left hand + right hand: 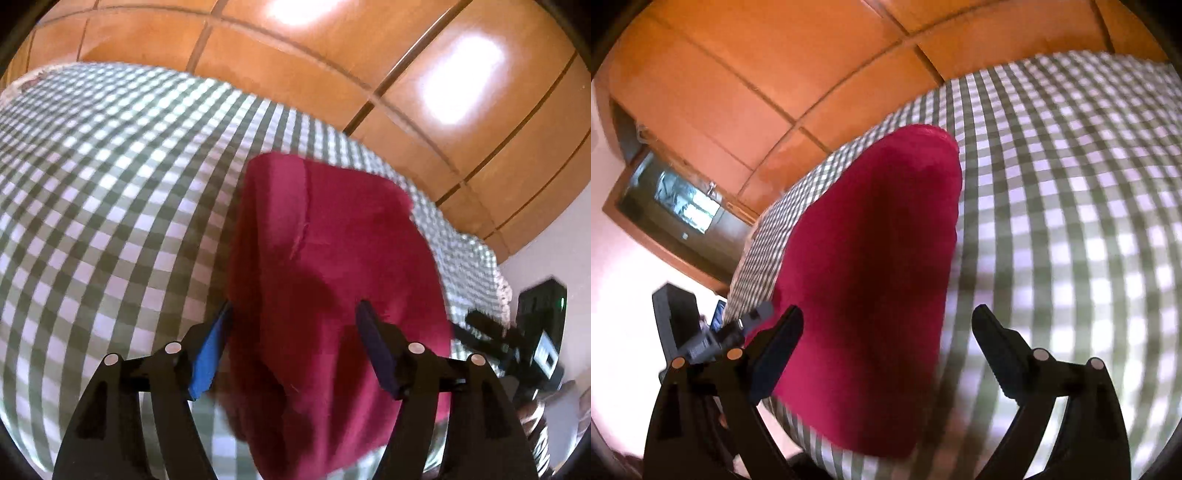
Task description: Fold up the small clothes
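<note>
We find the dark red cloth garment (332, 277) flat on the green-and-white checked cover (110, 192); left gripper (295, 354) and right gripper (886, 354) both gape, holding nothing.

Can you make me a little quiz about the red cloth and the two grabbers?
1. True or false: the red cloth lies on a plain white sheet.
2. What does the left gripper have between its fingers? A) the red cloth B) a sock C) nothing
3. Fill in: the right gripper is ____ (open or shut).

Key:
1. False. It lies on a green-and-white checked cover.
2. A. The cloth is between the fingers, but the pads do not press on it.
3. Open, with its jaws wide apart over the cloth's near end.
</note>
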Demonstrator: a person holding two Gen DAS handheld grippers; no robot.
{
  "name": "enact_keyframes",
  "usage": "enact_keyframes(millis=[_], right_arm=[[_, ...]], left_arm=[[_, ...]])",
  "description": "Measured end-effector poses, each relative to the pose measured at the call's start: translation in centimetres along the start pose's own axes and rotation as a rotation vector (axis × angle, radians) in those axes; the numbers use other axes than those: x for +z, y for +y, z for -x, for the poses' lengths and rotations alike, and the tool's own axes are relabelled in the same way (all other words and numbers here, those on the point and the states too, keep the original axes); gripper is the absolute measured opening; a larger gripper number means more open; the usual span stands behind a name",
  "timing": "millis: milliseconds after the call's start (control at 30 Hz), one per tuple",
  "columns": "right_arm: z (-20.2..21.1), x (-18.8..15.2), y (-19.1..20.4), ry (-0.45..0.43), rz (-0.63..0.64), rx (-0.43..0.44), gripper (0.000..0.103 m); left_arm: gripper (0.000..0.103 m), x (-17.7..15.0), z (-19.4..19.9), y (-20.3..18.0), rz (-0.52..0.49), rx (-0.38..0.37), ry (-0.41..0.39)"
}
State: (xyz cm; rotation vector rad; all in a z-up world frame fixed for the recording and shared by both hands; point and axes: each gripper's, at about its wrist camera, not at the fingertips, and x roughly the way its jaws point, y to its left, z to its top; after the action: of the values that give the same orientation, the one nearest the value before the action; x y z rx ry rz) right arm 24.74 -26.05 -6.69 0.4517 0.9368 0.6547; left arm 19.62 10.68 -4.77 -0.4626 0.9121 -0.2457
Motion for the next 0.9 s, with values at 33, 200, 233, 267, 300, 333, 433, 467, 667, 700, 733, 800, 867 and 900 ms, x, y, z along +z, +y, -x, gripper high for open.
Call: enact_keyframes(millis=[33, 200, 233, 267, 300, 333, 433, 467, 667, 700, 733, 800, 867, 900], right_arm=[[-1.2, 0.6, 0.0, 0.018, 0.001, -0.009, 0.092], [-5.8, 2.1, -0.3, 0.126, -0.027, 0.077, 0.086], [-6.2, 2.2, 0.1, 0.124, -0.010, 0.074, 0.085], [-6.2, 2.1, 0.3, 0.122, -0.006, 0.065, 0.077], [-6.1, 2.1, 0.6, 0.114, -0.005, 0.056, 0.066], [-5.7, 2.0, 0.8, 0.099, 0.003, 0.054, 0.056], [-3.1, 1.2, 2.3, 0.045, 0.061, 0.025, 0.047], [-2.0, 1.0, 2.5, 0.022, 0.081, 0.014, 0.046], [8.6, 0.1, 0.0, -0.159, 0.066, -0.045, 0.045], [10.6, 0.0, -1.0, -0.192, 0.054, -0.066, 0.045], [12.7, 0.1, -2.3, -0.227, 0.040, -0.094, 0.045], [15.8, 0.2, -4.7, -0.283, 0.002, -0.147, 0.045], [18.2, 0.1, -7.1, -0.323, -0.047, -0.186, 0.045], [19.4, 0.0, -8.9, -0.342, -0.079, -0.214, 0.045]], left_arm=[[0.068, 0.0, -0.5, 0.4, 0.010, -0.001, 0.013], [0.053, -0.4, -1.9, 2.7, 0.070, -0.158, 0.051], [0.050, -0.4, -2.1, 3.0, 0.086, -0.187, 0.054], [0.043, -0.4, -2.3, 3.3, 0.101, -0.226, 0.057], [0.040, -0.5, -2.3, 3.5, 0.108, -0.245, 0.054], [0.038, -0.6, -2.3, 3.4, 0.108, -0.265, 0.051], [0.033, -0.7, -1.5, 2.0, 0.059, -0.302, 0.032], [0.033, -0.6, -1.3, 1.0, 0.039, -0.326, 0.033], [0.032, 0.2, -2.4, -7.5, -0.124, -0.450, 0.072], [0.032, 0.2, -3.0, -9.3, -0.154, -0.469, 0.087], [0.032, 0.4, -4.0, -11.6, -0.188, -0.489, 0.108], [0.032, 0.4, -5.8, -15.8, -0.257, -0.506, 0.140], [0.032, 0.0, -8.0, -20.6, -0.341, -0.505, 0.167], [0.032, -0.1, -8.9, -22.2, -0.364, -0.504, 0.182]])
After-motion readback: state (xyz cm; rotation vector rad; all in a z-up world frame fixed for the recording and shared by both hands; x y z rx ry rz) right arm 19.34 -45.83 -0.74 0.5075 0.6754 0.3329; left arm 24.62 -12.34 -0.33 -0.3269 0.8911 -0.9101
